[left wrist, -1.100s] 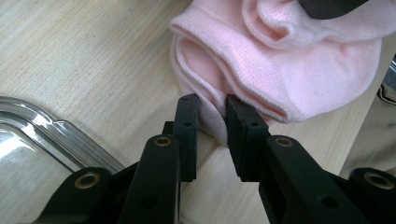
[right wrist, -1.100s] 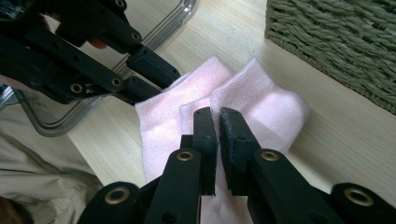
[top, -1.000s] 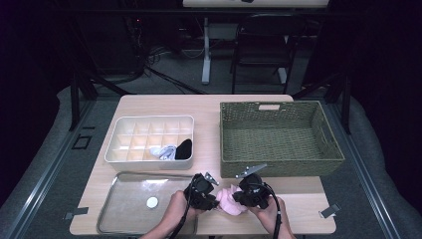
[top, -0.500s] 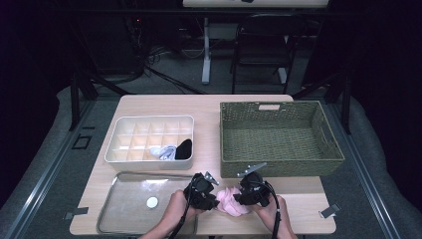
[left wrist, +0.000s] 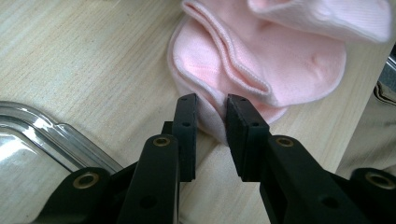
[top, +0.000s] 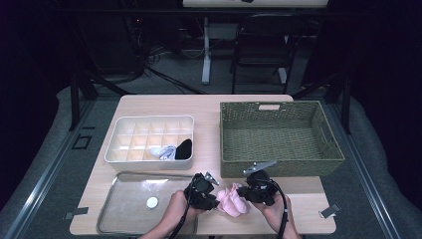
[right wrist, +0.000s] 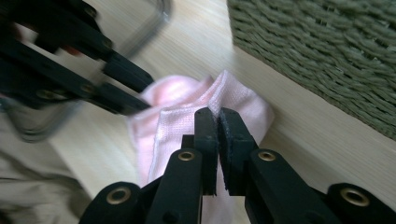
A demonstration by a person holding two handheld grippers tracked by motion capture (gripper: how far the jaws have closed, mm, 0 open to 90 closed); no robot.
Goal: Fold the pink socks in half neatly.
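A pink sock (top: 232, 201) lies bunched on the wooden table near the front edge, between both grippers. My left gripper (top: 211, 195) comes in from the left. In the left gripper view its jaws (left wrist: 211, 105) pinch a folded edge of the pink sock (left wrist: 261, 56). My right gripper (top: 244, 193) is at the sock's right side. In the right gripper view its jaws (right wrist: 218, 114) have just been closing and now stand nearly together, with a thin fold of the pink sock (right wrist: 173, 116) caught between the tips.
A green woven basket (top: 281, 167) stands just behind the hands on the right. A white divided box (top: 124, 137) at back left holds a black sock (top: 184, 148) and a pale sock (top: 164, 152). A clear tray (top: 112, 196) at front left holds a small white disc (top: 152, 202).
The right gripper has shifted slightly at the sock, and the sock's bunched shape has changed a little. The left hand has stayed put.
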